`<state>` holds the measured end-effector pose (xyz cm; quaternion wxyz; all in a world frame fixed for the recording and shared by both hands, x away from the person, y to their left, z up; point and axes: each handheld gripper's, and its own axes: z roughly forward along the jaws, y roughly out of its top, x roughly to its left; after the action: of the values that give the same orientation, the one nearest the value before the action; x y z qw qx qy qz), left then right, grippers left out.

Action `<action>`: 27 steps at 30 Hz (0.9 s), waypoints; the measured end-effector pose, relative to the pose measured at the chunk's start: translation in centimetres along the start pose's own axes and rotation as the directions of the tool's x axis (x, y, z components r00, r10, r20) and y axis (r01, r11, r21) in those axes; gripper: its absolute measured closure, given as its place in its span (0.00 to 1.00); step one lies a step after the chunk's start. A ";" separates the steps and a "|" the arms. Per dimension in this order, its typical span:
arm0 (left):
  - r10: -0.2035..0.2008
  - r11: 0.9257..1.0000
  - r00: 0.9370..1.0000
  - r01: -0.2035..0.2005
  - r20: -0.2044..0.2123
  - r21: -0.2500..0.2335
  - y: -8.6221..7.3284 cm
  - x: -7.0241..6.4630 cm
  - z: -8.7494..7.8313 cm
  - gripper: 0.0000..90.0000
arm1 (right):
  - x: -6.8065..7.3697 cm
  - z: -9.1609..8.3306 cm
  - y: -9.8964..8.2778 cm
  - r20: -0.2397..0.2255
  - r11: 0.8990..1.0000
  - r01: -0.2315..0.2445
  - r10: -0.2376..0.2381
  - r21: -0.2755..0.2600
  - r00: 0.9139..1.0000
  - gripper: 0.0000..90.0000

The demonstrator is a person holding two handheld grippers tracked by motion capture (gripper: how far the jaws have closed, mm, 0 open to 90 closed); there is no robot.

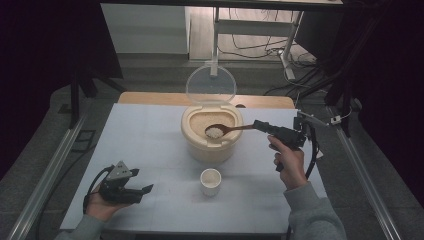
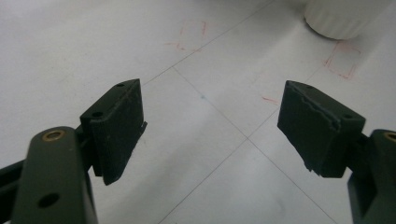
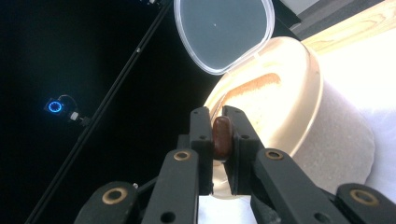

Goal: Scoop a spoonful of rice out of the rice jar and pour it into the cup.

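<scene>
Right gripper (image 1: pixel 261 125) sits right of centre, jaws clamped tight on the handle end of a wooden spoon (image 1: pixel 225 130). In the right gripper view the brown handle tip (image 3: pixel 221 136) is pinched between the two black pads, very near its end.

Spoon reaches left over the open rice container (image 1: pixel 211 134), a tan tub at table centre with its clear lid (image 1: pixel 210 85) standing up on the far side. Spoon bowl carries a heap of pale grains, held above the rice surface, inside the rim line.

Small white cup (image 1: pixel 210 181) stands just near of the container, apart from it. Contents hard to read from above; pale inside.

Left gripper (image 1: pixel 131 191) rests at the near-left of the white table (image 1: pixel 150 135), jaws spread wide, holding nothing. Left gripper view shows bare table between the pads, with the cup's base (image 2: pixel 343 18) at upper right.

Likely step: carrying a spoonful from container to cup.

Risks, as judged from here:
- Grip is on the handle's very end, so the loaded bowl is a long lever; the spoon may roll or droop in the pads and shed grains.
- Heap sits high; a quick swing or a knock on the container's near rim would scatter rice on the table.
- Cup mouth is narrow next to the spoon bowl; an off-centre tip would spill.
- Cup is unheld and light-looking; a nudge from the spoon could topple it.
</scene>
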<state>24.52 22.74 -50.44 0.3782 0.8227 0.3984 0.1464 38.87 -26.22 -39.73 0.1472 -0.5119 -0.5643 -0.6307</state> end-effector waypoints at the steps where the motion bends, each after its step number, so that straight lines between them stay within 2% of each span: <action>1: 0.001 1.000 1.000 -0.001 0.000 0.000 0.0 0.0 0.0 0.25 | 0.0 -0.1 0.0 0.002 1.000 0.002 -0.002 -0.001 1.000 0.92; 11: -0.002 1.000 1.000 0.002 -0.001 -0.001 0.0 0.0 0.0 0.25 | -0.1 -1.4 -1.0 -0.021 1.000 -0.017 0.017 0.025 1.000 0.92; 18: -0.003 1.000 1.000 0.003 -0.003 0.003 0.0 0.1 0.0 0.25 | -0.2 -2.1 -2.6 -0.016 0.997 -0.002 0.003 0.080 1.000 0.92; 27: -0.002 1.000 1.000 0.002 -0.004 0.005 0.0 0.1 0.1 0.25 | -1.1 -2.1 -4.3 0.008 0.987 0.000 -0.001 0.159 1.000 0.92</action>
<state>24.63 22.74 -50.48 0.3755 0.8230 0.4004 0.1465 35.05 -27.05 -42.68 0.1851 -0.5010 -0.6136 -0.5816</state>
